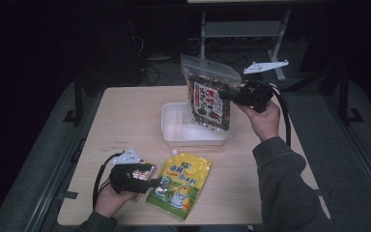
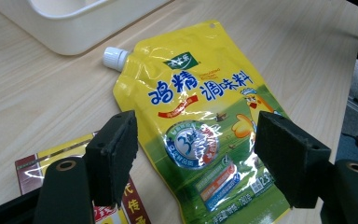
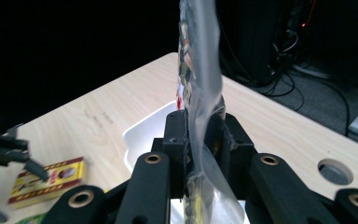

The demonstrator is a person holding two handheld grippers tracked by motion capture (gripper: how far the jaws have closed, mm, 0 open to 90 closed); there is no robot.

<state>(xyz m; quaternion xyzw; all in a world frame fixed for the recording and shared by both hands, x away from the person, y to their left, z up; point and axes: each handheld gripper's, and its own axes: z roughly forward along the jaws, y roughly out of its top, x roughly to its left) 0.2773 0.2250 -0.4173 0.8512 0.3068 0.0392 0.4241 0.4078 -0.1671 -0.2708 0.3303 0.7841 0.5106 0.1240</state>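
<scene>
A light wooden table (image 1: pixel 125 116) stands in a dark room with cables on the floor behind. The right gripper (image 1: pixel 228 94) clamps its jaws on the edge of a clear zip bag (image 1: pixel 207 94), holding it upright above a white tray (image 1: pixel 174 130); the bag's white-and-red label carries Chinese characters too small to read. The left gripper (image 1: pixel 160 181) rests low over a yellow spouted pouch (image 2: pixel 200 116) lying flat near the table's front edge, jaws spread apart and gripping nothing. The pouch reads "鸡精调味料". A small red-and-yellow packet (image 3: pixel 46 179) lies beside it.
</scene>
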